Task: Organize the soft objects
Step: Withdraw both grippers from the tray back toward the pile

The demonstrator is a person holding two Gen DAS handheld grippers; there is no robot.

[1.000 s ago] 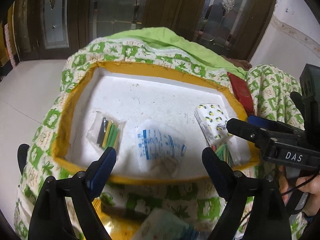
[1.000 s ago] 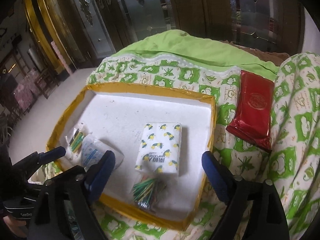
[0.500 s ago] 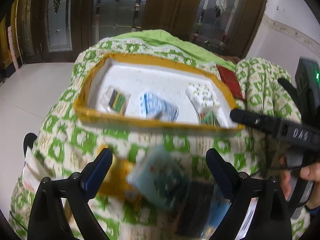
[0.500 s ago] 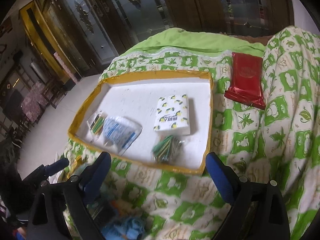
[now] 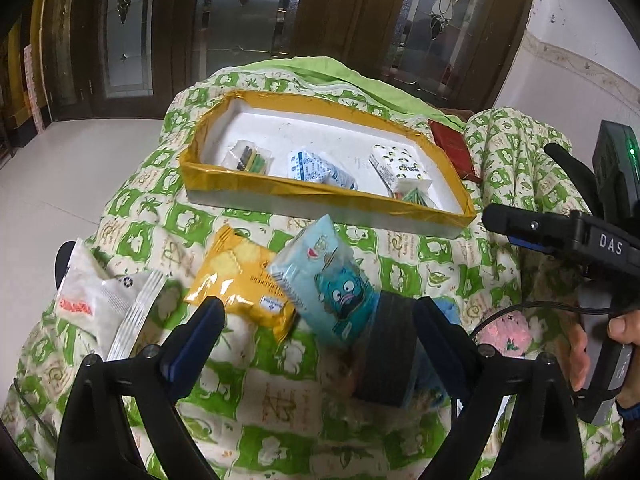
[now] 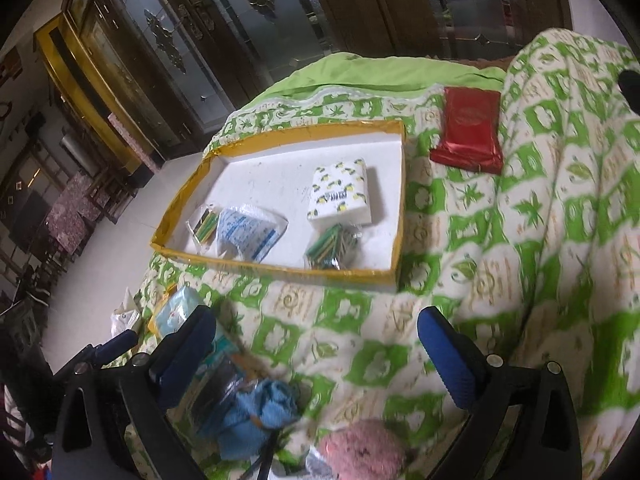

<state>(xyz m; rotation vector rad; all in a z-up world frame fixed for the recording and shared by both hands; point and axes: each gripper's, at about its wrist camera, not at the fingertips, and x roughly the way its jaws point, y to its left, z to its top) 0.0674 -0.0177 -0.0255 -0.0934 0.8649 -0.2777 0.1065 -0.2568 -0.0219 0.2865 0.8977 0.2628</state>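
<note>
A white tray with a yellow rim [image 5: 320,196] [image 6: 394,224] lies on the green patterned quilt and holds a lemon-print tissue pack [image 5: 396,162] [image 6: 342,194], a blue-printed clear pouch [image 5: 316,168] [image 6: 248,236] and two packets of coloured sticks [image 5: 250,156] [image 6: 332,246]. In front of the tray lie a yellow snack pack [image 5: 240,280], a light blue cartoon pack [image 5: 328,280] [image 6: 178,314], a black block [image 5: 386,356] and a white pouch [image 5: 100,300]. My left gripper [image 5: 320,320] is open above these. My right gripper [image 6: 316,340] is open over the quilt.
A red pack [image 6: 468,128] [image 5: 454,148] lies right of the tray. A blue cloth [image 6: 260,412] and a pink fluffy thing [image 6: 360,448] lie near the right gripper. The bed edge drops to a tiled floor [image 5: 60,168] on the left. Dark wooden doors [image 5: 320,4] stand behind.
Both grippers have pulled back from the tray toward the near side of the bed. The loose packs in front of the tray have come into view. Both stay open.
</note>
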